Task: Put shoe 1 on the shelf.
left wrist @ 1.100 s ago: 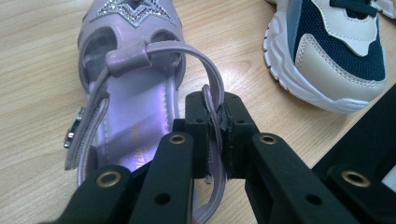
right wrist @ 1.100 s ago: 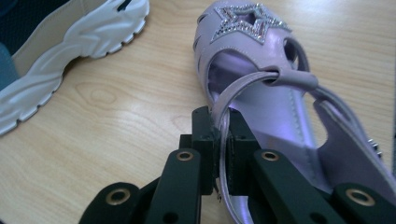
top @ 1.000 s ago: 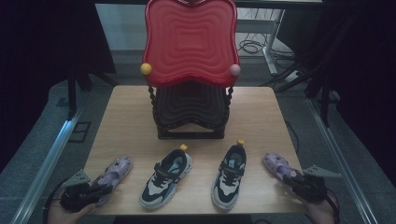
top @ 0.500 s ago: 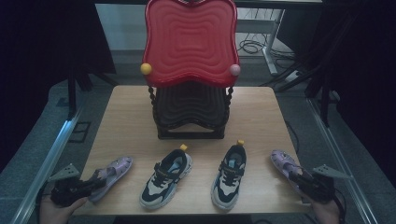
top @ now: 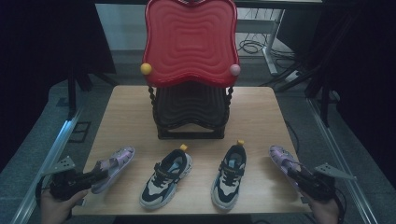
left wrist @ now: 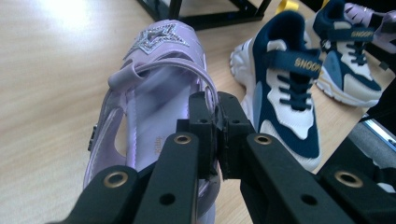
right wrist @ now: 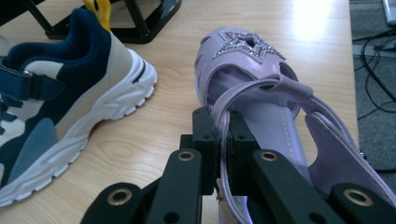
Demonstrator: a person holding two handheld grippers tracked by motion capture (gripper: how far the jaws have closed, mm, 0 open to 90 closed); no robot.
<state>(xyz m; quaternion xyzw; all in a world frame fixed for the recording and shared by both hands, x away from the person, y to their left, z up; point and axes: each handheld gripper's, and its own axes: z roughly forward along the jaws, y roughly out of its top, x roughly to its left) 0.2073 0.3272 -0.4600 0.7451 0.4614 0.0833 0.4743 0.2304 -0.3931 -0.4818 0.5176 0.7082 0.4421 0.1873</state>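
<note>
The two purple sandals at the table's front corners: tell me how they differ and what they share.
The left sandal lies by the front left corner with its toe angled up and right toward the sneakers; the right sandal lies by the front right corner with its toe angled up and left. The left claw is shut on the left sandal's side wall; the right claw is shut on the right sandal's. Both are lilac, with a glittery star on the toe.
</note>
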